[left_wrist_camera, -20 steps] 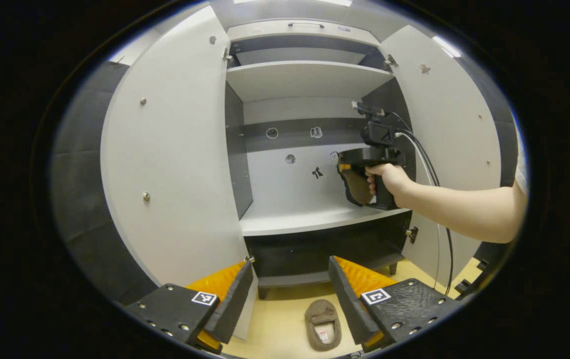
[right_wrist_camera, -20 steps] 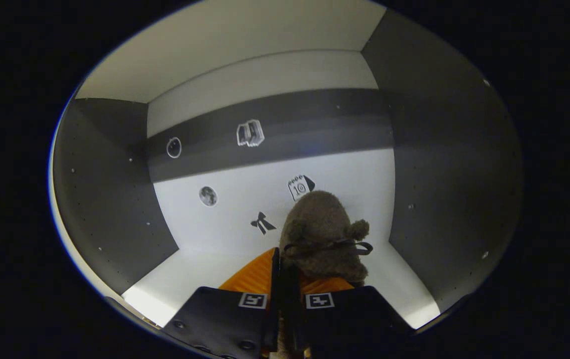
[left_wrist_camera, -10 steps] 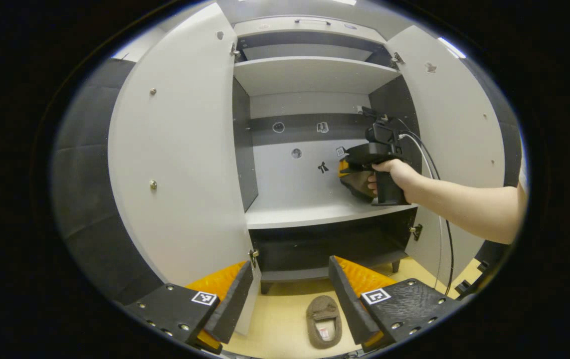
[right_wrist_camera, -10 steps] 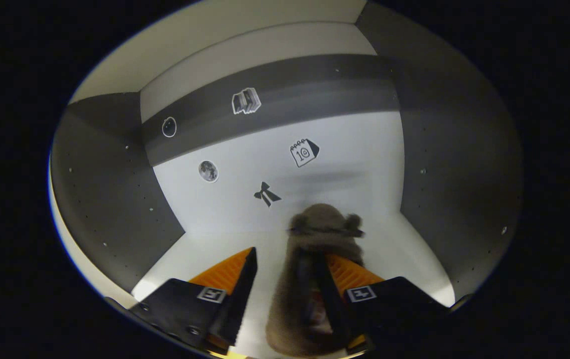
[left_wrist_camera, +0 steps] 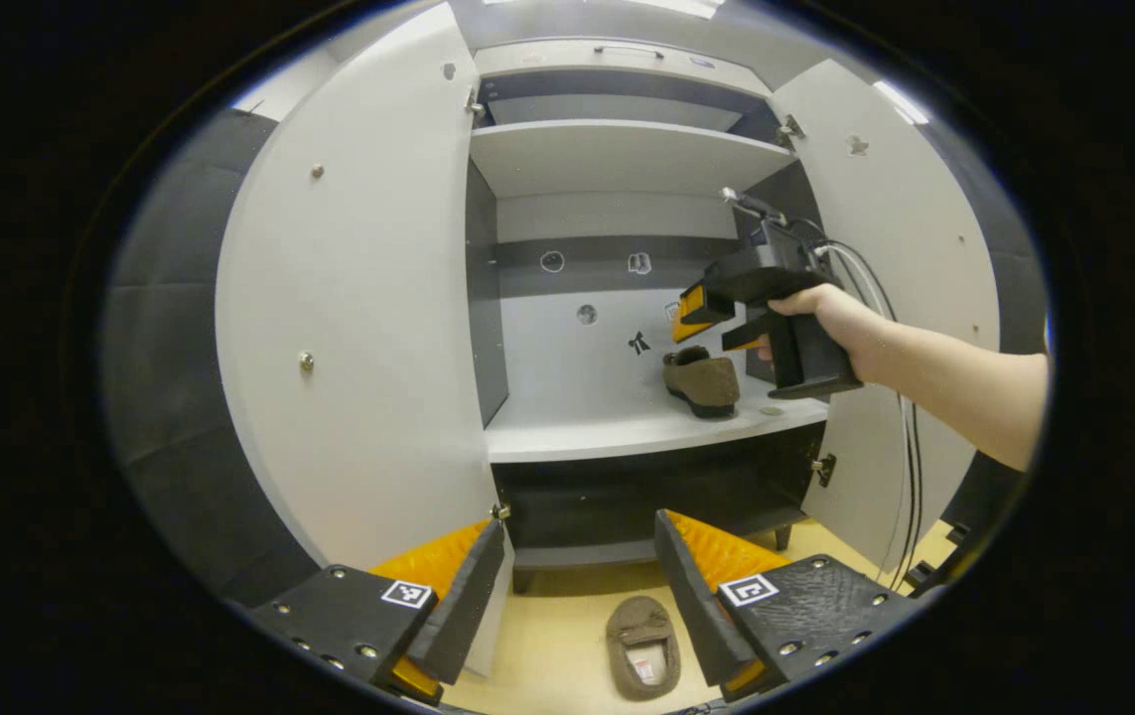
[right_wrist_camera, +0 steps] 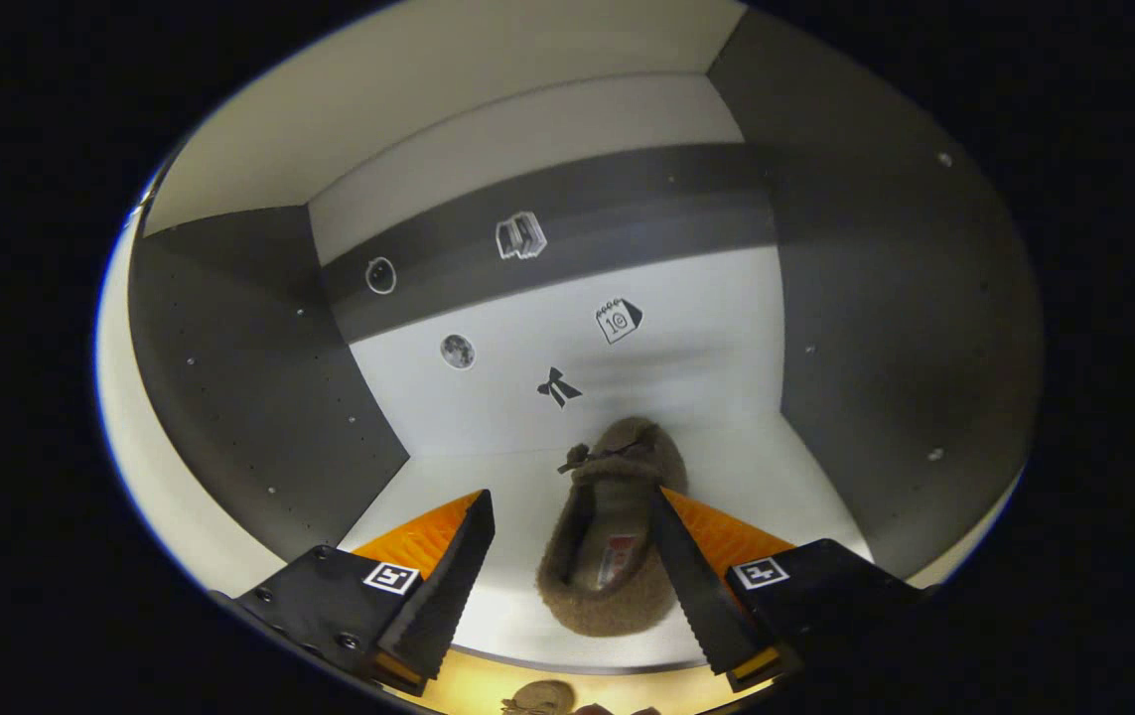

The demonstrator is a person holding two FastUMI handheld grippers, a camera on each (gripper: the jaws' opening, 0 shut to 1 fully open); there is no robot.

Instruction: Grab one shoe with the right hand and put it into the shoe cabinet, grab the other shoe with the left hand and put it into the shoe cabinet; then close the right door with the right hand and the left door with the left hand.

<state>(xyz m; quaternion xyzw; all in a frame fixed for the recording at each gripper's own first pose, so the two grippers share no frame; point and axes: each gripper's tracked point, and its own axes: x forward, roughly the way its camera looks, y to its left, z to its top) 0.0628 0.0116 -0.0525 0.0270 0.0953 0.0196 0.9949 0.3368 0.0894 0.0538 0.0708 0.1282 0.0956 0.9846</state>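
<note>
While one brown shoe (right_wrist_camera: 607, 541) is seen resting on the cabinet shelf (left_wrist_camera: 627, 432), the right gripper (right_wrist_camera: 572, 566) is held above it, jaws apart. The left gripper (left_wrist_camera: 577, 586), jaws apart, is held above the other shoe (left_wrist_camera: 643, 645) on the floor (left_wrist_camera: 557, 645).

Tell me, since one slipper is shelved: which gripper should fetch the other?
Left. The left gripper is open and sits right above the slipper on the floor, while the right gripper is up by the shelved slipper.

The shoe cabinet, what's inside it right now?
One brown shoe sits on the middle shelf of the shoe cabinet, with stickers behind it. The lowest compartment is too dark to tell.
</note>
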